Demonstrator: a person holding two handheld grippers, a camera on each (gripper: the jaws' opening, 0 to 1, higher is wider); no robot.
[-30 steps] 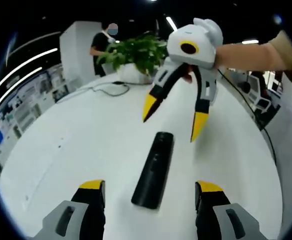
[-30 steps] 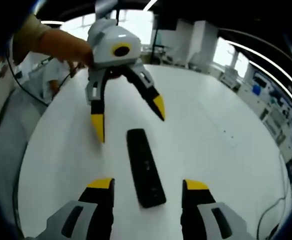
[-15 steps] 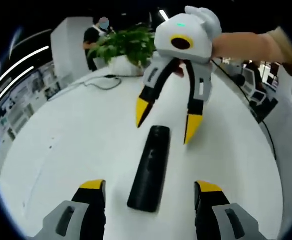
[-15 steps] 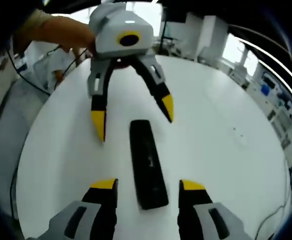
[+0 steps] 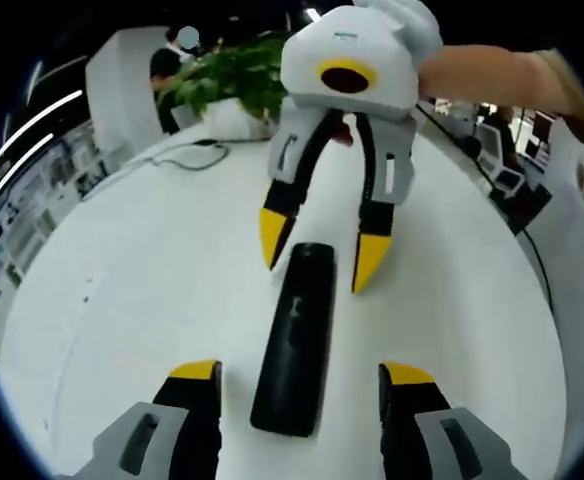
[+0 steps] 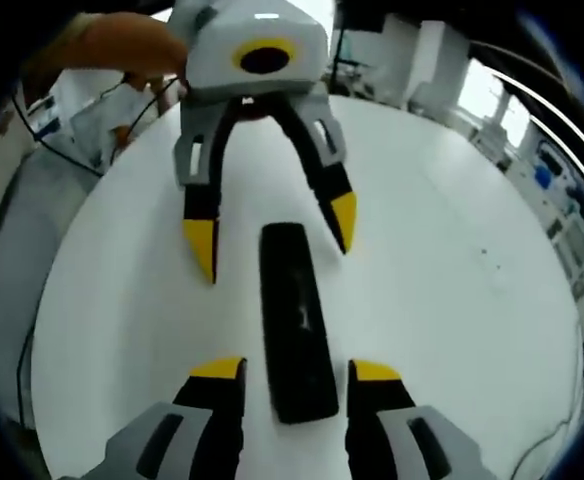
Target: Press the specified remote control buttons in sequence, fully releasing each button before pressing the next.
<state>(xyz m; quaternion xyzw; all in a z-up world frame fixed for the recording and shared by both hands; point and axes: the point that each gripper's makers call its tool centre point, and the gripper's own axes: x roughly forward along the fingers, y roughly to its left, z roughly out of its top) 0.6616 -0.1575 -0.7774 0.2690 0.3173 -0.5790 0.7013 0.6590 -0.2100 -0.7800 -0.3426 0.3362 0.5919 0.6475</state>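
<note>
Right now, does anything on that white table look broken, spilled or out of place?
Nothing stands out. The black remote lies flat and whole on the white table, between the open left gripper and right gripper.

The remote control [image 5: 295, 338] looks like smooth black plastic with a faint sheen along its edges. It lies on a table [image 5: 152, 290] with a smooth, matt white top. Both grippers, left [image 5: 297, 375] and right [image 6: 287, 372], have grey plastic shells and matt yellow fingertips [image 5: 194, 371].
</note>
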